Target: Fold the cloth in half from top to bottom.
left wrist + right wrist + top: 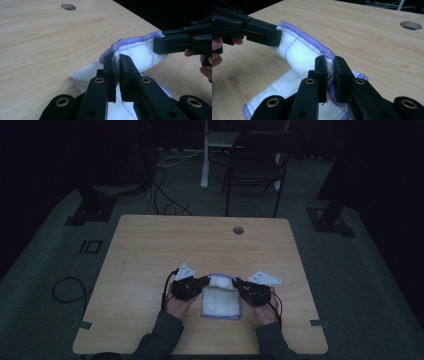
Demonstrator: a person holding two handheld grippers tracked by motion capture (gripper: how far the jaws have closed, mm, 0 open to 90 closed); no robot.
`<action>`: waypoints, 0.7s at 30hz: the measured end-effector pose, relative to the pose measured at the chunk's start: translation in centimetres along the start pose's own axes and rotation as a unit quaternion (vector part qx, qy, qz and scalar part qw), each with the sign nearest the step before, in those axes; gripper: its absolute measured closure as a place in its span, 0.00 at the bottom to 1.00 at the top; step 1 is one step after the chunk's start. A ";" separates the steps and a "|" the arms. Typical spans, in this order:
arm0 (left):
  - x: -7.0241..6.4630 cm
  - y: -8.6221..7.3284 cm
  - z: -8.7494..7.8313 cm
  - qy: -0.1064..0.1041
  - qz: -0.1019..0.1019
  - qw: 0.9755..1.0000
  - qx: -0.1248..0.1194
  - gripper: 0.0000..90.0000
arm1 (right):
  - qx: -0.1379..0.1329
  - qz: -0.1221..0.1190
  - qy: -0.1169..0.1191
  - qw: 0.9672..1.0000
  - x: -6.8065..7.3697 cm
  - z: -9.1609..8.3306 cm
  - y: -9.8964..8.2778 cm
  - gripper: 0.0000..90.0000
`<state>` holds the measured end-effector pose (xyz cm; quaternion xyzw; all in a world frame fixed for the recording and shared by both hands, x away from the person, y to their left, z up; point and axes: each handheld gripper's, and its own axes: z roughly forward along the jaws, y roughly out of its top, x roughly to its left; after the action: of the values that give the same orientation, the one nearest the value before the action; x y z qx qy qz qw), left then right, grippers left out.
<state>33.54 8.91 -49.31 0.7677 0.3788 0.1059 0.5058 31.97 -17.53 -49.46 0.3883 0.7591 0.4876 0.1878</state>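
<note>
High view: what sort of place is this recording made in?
Probably a dim lab or studio for recording, not a home: a lone wooden table on grey floor, loose cables, black stand bases and a folding chair.

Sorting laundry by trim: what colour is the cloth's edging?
Purple, around a white quilted cloth; clearest in the right gripper view.

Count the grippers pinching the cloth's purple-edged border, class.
2. The left gripper is shut on the cloth at its far-left corner; the right gripper is shut on its far-right corner, above the table.
</note>
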 end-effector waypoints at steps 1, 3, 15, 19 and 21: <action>0.0 -0.1 0.0 0.000 0.001 1.000 0.003 0.95 | 0.000 0.001 0.000 1.000 0.1 0.0 -0.2 0.93; -0.1 -0.5 0.1 0.000 0.001 1.000 0.006 0.95 | 0.003 0.002 0.000 1.000 0.3 0.0 -0.6 0.93; -0.2 -2.1 -0.1 -0.004 -0.006 1.000 0.019 0.94 | 0.011 0.005 0.005 1.000 1.3 0.1 -2.7 0.93; -0.2 -2.6 -0.1 -0.004 -0.007 1.000 0.024 0.94 | 0.015 0.005 0.005 1.000 1.5 0.2 -3.0 0.93; -0.2 -2.9 -0.1 -0.005 -0.008 1.000 0.027 0.94 | 0.016 0.008 0.005 1.000 1.5 0.2 -3.3 0.92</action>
<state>31.98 9.38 -51.66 0.7784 0.3855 0.0879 0.4875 29.83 -16.96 -52.31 0.3946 0.7649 0.4786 0.1735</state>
